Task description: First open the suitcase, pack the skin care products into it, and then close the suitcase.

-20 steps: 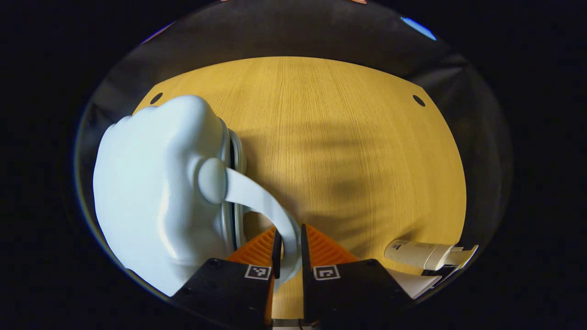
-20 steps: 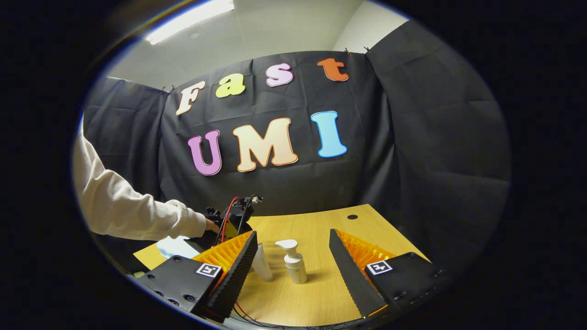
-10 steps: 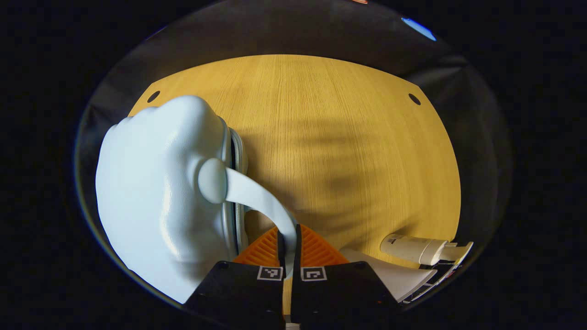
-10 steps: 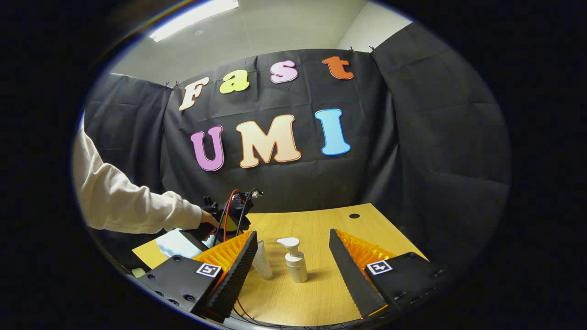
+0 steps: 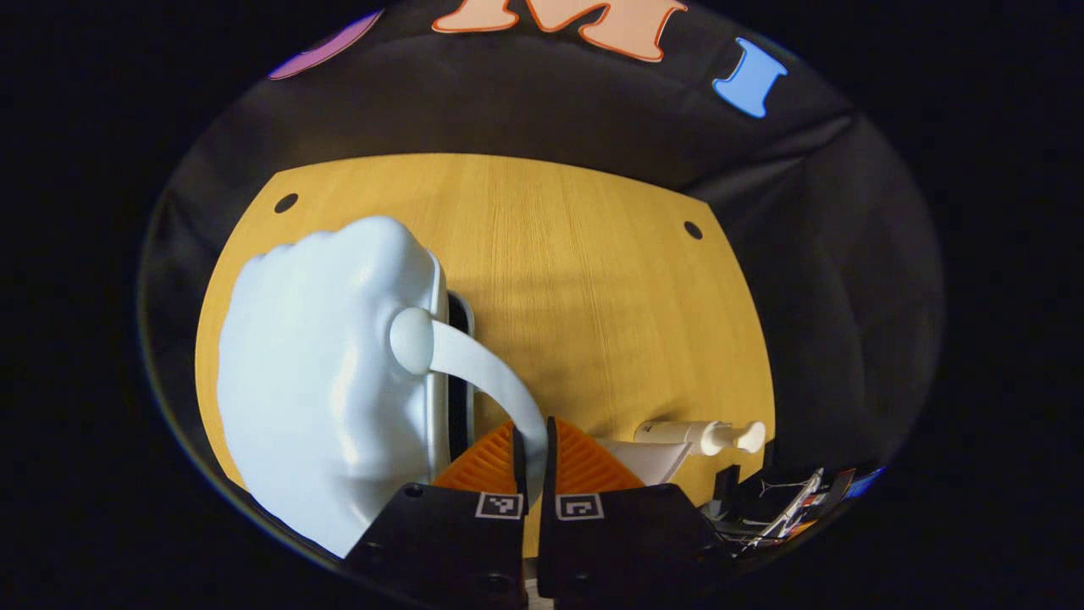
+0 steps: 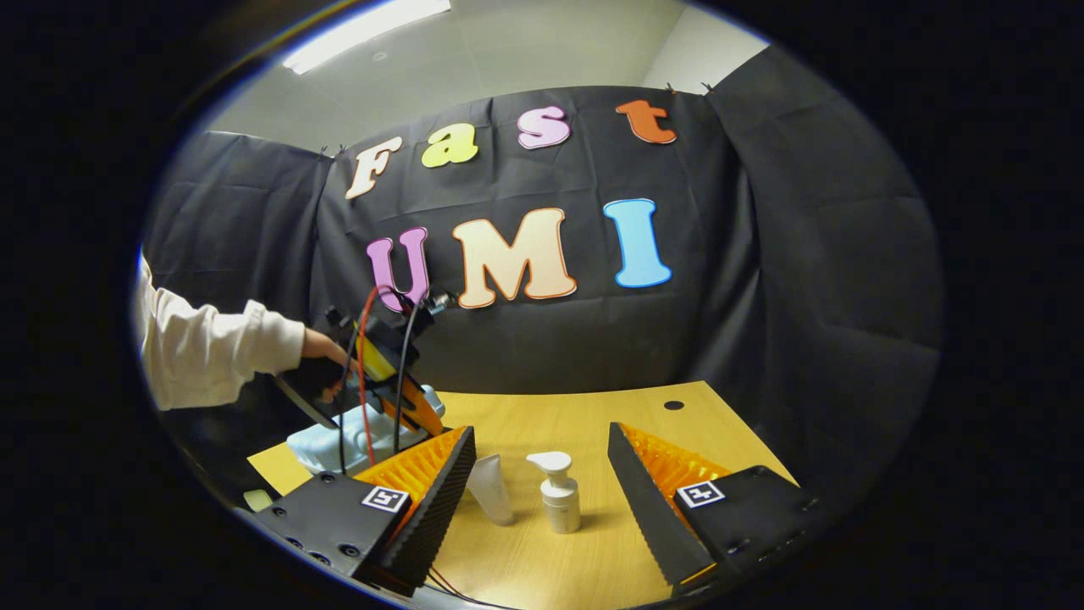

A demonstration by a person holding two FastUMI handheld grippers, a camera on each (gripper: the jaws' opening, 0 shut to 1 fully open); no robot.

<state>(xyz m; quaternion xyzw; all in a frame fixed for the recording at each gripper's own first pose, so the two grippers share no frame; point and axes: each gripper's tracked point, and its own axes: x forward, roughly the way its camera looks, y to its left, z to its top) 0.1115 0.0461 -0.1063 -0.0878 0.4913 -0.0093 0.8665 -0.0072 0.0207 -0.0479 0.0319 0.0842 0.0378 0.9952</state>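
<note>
A pale blue hard-shell suitcase [image 5: 322, 381] lies on the wooden table [image 5: 593, 296], with a dark gap showing along its seam. My left gripper [image 5: 533, 440] is shut on the suitcase's curved handle [image 5: 483, 373]. In the right gripper view the suitcase [image 6: 356, 436] sits at the left with the lid edge raised, and the left gripper [image 6: 385, 373] is held above it by a hand. A white pump bottle [image 6: 559, 496] and a white tube [image 6: 491, 487] stand between the fingers of my open right gripper [image 6: 542, 500], farther off. The pump bottle [image 5: 703, 435] and the tube [image 5: 648, 460] lie to the right in the left gripper view.
A person's sleeve [image 6: 212, 352] reaches in from the left. The table has round cable holes [image 5: 286, 202] near its far corners. Black cloth walls close in the booth behind the table. Bare tabletop stretches beyond the suitcase.
My left gripper closed on the handle, then rose and tilted back, lifting the lid so a gap opened at the seam. The right gripper barely moved.
</note>
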